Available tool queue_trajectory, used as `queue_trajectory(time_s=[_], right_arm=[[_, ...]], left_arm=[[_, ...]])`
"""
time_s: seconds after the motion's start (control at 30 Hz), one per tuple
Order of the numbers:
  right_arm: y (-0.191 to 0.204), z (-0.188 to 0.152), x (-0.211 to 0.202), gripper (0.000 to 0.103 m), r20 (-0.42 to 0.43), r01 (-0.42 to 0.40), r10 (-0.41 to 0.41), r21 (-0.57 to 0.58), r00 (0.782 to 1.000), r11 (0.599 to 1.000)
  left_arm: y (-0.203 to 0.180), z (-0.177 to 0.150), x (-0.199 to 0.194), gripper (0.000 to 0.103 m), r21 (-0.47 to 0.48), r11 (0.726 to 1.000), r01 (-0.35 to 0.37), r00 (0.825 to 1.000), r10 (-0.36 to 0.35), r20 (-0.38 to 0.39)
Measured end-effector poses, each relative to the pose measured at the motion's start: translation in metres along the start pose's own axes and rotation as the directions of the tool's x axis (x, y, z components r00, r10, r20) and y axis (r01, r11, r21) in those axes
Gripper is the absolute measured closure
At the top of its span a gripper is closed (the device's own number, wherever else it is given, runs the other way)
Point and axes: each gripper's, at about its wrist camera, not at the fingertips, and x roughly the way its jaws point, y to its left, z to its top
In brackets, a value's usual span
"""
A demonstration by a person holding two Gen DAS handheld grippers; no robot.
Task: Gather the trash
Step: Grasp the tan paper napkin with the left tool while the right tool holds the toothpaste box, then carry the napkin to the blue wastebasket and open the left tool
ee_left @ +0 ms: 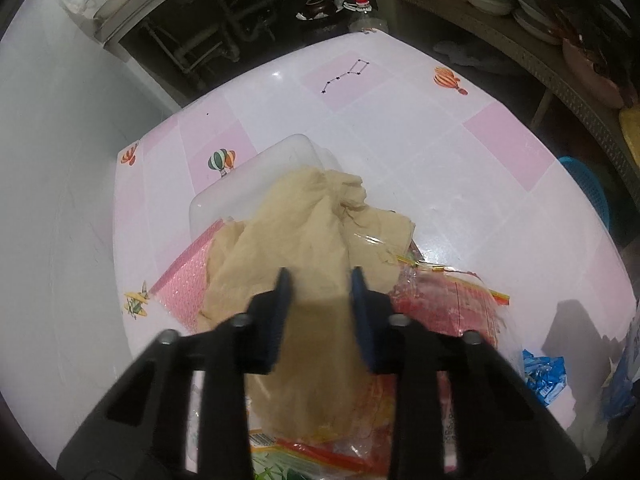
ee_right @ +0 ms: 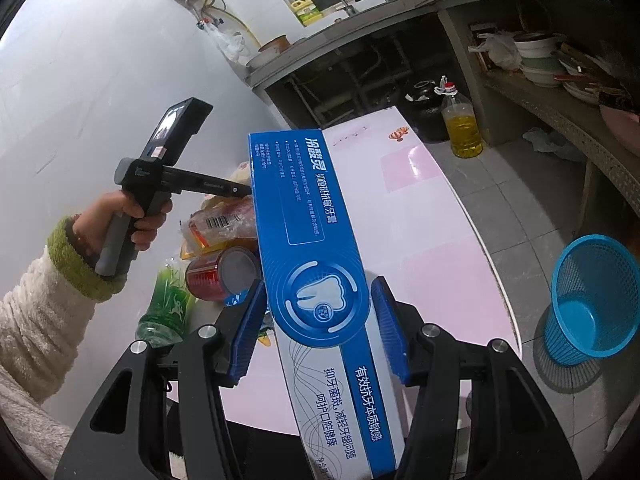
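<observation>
Left wrist view: the left tongs (ee_left: 320,280) point steeply down at a heap of trash on the worktop (ee_left: 460,152), narrowed to a small gap with crumpled tan paper (ee_left: 296,232) filling the space between the pads. The paper touches both pads, so I judge it gripped. The paper runs straight ahead of the tongs, its long axis in line with the fingers. Beneath it lie a pink bubble sheet (ee_left: 184,280) to the left of the tongs and a red wrapper (ee_left: 452,304) to the right. A white container (ee_left: 256,176) sits just beyond the paper.

Right wrist view: the right tongs (ee_right: 318,320) stand about half open, closed on a blue toothpaste box (ee_right: 304,216) that extends forward along the fingers. The blue basket (ee_right: 592,296) stands on the floor to the right of these tongs, mouth up and apparently empty. The right tongs are the nearer to it. The left hand (ee_right: 124,216) works well to the left, across the heap.

Judgement: the deposit turns on swinging the box rightward over the worktop edge; the box's length may overhang the basket rim.
</observation>
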Motion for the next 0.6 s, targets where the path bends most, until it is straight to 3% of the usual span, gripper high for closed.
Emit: queue_trajectory(time_s=[0.13,0.33,0.47,0.6], right_arm=[[0.002,-0.002,-0.005,0.05,0.011,0.008,-0.008,0.007,1.0,1.0],[0.007,-0.003,-0.014,0.05,0.029,0.018,-0.018,0.005,0.999,1.0],[0.009,-0.004,-0.02,0.05,0.041,0.023,-0.023,0.003,0.999,1.0],[0.011,-0.006,-0.027,0.05,0.053,0.028,-0.028,0.001,0.998,1.0]], left_arm=[[0.003,-0.001,-0.009,0.101,-0.009,1.0,0.005,0.999,-0.004,0.033],[0.011,-0.002,-0.034,0.103,-0.013,0.998,-0.055,0.991,0.057,0.123],[0.016,-0.002,-0.062,0.103,-0.018,0.992,-0.125,0.969,0.126,0.211],[0.02,0.001,-0.093,0.103,-0.047,0.982,-0.182,0.936,0.188,0.298]])
